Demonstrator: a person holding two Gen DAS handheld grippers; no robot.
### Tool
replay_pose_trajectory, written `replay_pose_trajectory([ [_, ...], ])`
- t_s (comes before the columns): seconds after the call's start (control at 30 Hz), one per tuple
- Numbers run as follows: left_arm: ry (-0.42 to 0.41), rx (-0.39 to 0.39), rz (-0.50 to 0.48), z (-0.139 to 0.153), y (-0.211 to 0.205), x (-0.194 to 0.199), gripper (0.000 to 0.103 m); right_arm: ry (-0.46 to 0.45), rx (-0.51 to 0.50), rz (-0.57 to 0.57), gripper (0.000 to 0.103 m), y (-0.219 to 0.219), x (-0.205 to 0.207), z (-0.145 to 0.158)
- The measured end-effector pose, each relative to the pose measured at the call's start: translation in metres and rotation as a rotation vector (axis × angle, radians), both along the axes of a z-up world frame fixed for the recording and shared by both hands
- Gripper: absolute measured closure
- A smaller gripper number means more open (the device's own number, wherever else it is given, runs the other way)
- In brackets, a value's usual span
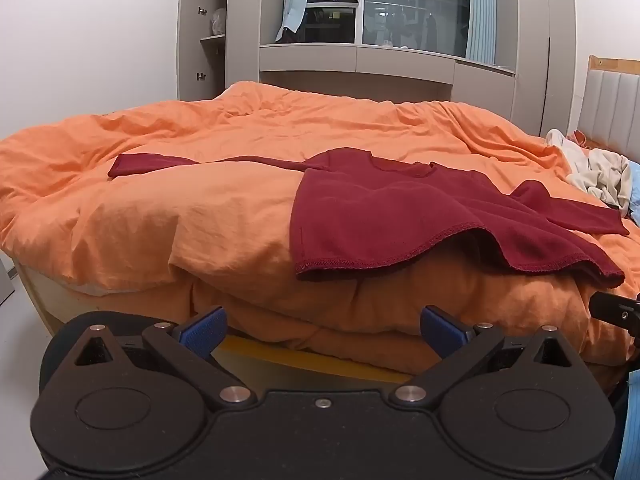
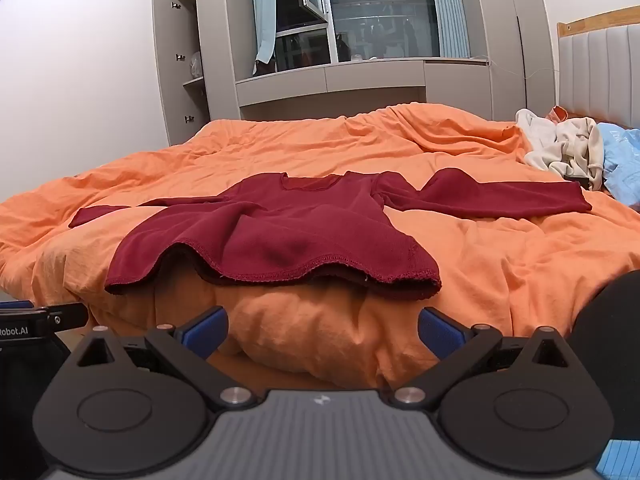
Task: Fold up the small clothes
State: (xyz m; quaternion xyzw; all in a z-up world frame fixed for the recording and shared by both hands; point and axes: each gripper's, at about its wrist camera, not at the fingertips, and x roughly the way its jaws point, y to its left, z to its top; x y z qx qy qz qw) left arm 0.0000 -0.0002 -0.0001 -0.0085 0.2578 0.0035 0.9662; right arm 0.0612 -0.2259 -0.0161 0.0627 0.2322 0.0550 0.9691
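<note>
- A dark red long-sleeved top [image 2: 280, 232] lies spread flat on the orange duvet [image 2: 500, 248] of a bed, its hem draped just over the bed's near edge and its neckline toward the far edge.
- Both sleeves are stretched out sideways: the left sleeve [image 1: 160, 162] reaches toward the bed's left edge, the right sleeve [image 2: 500, 196] toward the headboard [image 2: 600, 68] side.
- With the sleeves out, the garment's long axis runs left to right, parallel to the near edge; the body itself runs from near edge to far, collar away from the cameras.
- The left claw [image 1: 322, 326] hangs short of the near edge, blue pads set wide apart and gripping nothing.
- The right claw [image 2: 322, 328] is level with it, equally wide and empty, facing the hem's right corner.
- Folding appears not yet begun; the first step in hand is likely a grasp on the garment.
- To do it well, each claw should probably pinch through both layers of fabric, one at a hem corner and one at the matching shoulder, so the side folds over as a straight line.
- The hem ripples and lifts off the duvet in waves, so smoothing it beforehand would likely give a cleaner crease.
- The soft, rumpled duvet may snag in a low pinch.
- A pile of pale clothes [image 2: 560, 148] and something light blue [image 2: 620, 152] wait at the bed's right edge, near the headboard, well apart from the top.
</note>
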Motion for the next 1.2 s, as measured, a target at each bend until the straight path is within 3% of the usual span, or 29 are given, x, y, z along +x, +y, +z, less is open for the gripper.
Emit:
replay_pose_trajectory([
  [0.53, 0.003, -0.003, -0.014, 0.002, -0.0022, 0.0037, 0.0, 0.039, 0.015, 0.012, 0.0, 0.0015, 0.0083, -0.0017],
  [1.2, 0.009, 0.007, -0.025, -0.0003, -0.0035, 0.0007, 0.0, 0.02, 0.0, 0.008, 0.0, 0.0018, 0.0051, 0.0023],
])
